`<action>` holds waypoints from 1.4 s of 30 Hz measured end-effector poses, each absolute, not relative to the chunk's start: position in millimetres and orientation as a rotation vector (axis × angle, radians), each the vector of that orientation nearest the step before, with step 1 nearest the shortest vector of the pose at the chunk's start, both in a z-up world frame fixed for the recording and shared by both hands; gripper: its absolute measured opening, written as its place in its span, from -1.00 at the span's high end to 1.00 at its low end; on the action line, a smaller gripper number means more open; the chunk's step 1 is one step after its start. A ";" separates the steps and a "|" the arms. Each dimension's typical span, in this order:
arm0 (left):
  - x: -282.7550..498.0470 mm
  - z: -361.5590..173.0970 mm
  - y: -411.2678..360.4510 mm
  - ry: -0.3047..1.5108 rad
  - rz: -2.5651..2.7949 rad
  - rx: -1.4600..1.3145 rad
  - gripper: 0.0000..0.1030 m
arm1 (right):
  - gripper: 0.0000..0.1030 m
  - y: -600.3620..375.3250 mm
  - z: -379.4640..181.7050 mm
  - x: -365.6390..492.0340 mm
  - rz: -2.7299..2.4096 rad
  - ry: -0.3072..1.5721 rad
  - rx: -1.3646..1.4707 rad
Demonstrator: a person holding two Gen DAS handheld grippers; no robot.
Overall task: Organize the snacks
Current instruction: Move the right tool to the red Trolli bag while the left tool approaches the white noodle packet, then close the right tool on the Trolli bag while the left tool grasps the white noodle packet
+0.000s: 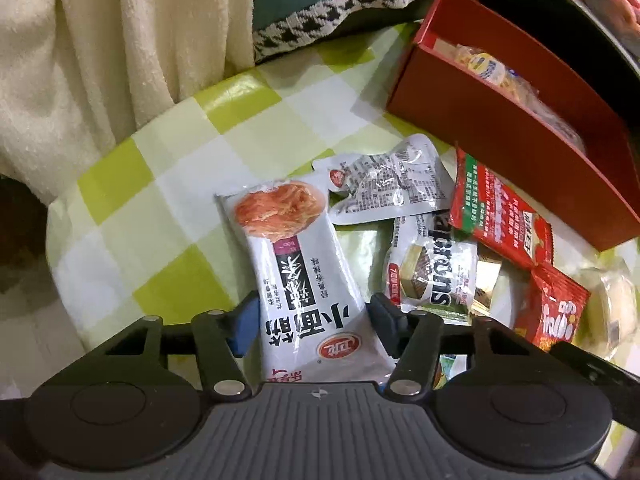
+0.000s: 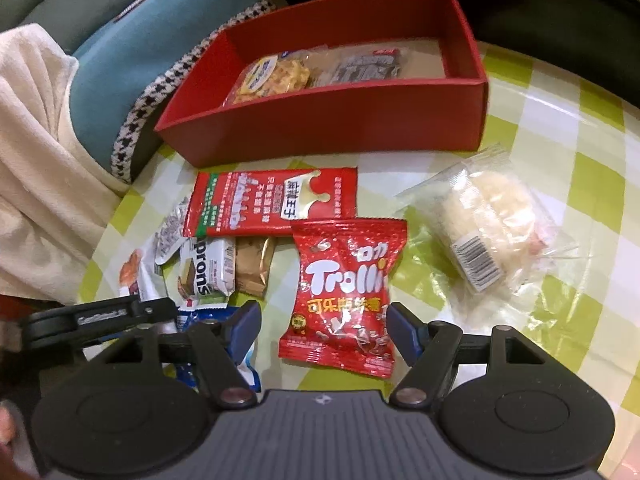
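Observation:
A red box (image 2: 328, 124) stands at the back of the checked table and holds a yellow crisp-cake pack (image 2: 272, 78) and a clear pack. My left gripper (image 1: 314, 316) is open, its fingers either side of a white noodle-snack packet (image 1: 296, 264) lying flat. My right gripper (image 2: 324, 328) is open, its fingers either side of a red Trolli gummy bag (image 2: 344, 292). Between lie a long red packet (image 2: 276, 204), a white wafer pack (image 2: 208, 276), a grey pouch (image 1: 388, 184) and a gold sweet (image 2: 252, 268).
A clear-wrapped rice cake (image 2: 484, 232) lies right of the Trolli bag. A cream blanket (image 1: 100, 48) and a teal cushion (image 2: 160, 56) with houndstooth trim press against the table's left edge. The red box also shows in the left wrist view (image 1: 500, 120).

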State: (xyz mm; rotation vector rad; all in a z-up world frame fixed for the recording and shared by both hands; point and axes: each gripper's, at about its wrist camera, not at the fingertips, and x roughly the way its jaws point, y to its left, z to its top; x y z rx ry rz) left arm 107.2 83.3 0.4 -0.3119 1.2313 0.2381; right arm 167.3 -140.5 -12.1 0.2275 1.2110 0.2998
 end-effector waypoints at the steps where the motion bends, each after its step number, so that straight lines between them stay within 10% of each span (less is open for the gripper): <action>1: 106.1 1.8 83.3 1.226 0.234 -0.297 -0.25 | -0.41 -137.1 -14.0 168.5 0.299 1.216 0.219; 42: 96.5 38.8 61.5 1.144 0.047 -0.261 -0.22 | -0.13 -153.0 14.3 136.8 0.318 1.102 0.142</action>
